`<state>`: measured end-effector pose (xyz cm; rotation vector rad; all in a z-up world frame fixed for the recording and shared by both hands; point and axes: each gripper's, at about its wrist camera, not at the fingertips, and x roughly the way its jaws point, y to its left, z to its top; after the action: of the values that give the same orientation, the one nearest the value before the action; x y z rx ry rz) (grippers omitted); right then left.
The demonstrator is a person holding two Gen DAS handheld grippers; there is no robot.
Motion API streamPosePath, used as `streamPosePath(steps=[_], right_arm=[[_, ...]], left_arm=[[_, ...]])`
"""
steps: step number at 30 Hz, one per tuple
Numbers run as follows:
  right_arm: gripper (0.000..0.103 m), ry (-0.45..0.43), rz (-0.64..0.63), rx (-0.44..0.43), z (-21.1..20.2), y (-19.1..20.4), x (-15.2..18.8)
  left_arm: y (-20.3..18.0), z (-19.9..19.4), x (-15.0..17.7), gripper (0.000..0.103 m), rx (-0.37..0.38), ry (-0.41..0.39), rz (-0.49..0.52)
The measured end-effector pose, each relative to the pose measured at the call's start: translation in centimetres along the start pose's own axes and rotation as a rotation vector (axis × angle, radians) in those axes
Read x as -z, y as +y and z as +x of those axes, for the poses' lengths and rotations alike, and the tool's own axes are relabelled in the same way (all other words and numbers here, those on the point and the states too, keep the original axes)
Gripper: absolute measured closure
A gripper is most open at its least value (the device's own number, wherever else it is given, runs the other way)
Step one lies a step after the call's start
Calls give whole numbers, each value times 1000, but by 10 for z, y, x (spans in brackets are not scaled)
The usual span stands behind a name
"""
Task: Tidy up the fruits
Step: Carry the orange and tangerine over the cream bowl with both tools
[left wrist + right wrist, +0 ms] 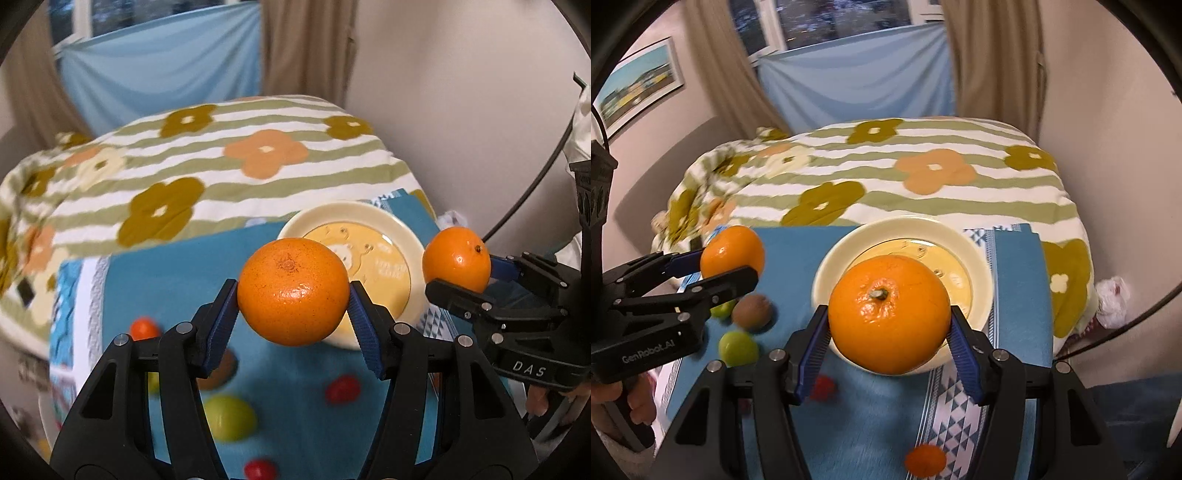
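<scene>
My left gripper [293, 295] is shut on an orange [293, 291] and holds it above the blue cloth, near the front edge of the cream plate [413, 236]. My right gripper [889, 317] is shut on a second orange [889, 314] over the plate's [979, 254] near rim. Each gripper shows in the other's view: the right one with its orange [457, 259] at the plate's right, the left one with its orange [732, 252] at the plate's left. The plate holds no fruit.
Loose fruit lies on the blue cloth [798, 251]: green fruits [738, 348] [229, 418], a brown kiwi [752, 312], small red fruits [342, 389] [259, 469] [823, 387], small orange ones [143, 328] [925, 459]. A flowered quilt [923, 177] lies behind; walls stand to both sides.
</scene>
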<state>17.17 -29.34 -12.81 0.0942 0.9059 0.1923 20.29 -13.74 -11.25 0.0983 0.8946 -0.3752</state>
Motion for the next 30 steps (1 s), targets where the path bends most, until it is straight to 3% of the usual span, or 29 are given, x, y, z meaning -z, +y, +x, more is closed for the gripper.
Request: streamPosePath(steps=[7,14,23,24,26,27,30], right_arm=[[45,6,106,82,29,-21,-13],[45,12,207,130,47,-42,-14],[45,22,281,172,50,-65,-8],[45,21,288,171,49,-67,-7],[45,19,300,166,47,-70,-6],[45,20,304,165,47,-70,-7],[45,23,297,166,45,-71,-6]], left_arm=[[-7,65,-37,40,101,45,120],[-20,129,-50,40,171,125,210],[-38,155,-47,39,189,170,306],[-38,154,-47,37,196,170,307],[-36,146,-49,18,207,145,299],[-34,144,-51,0,204,128,294],[-27,131,-55,0,212,88,274]])
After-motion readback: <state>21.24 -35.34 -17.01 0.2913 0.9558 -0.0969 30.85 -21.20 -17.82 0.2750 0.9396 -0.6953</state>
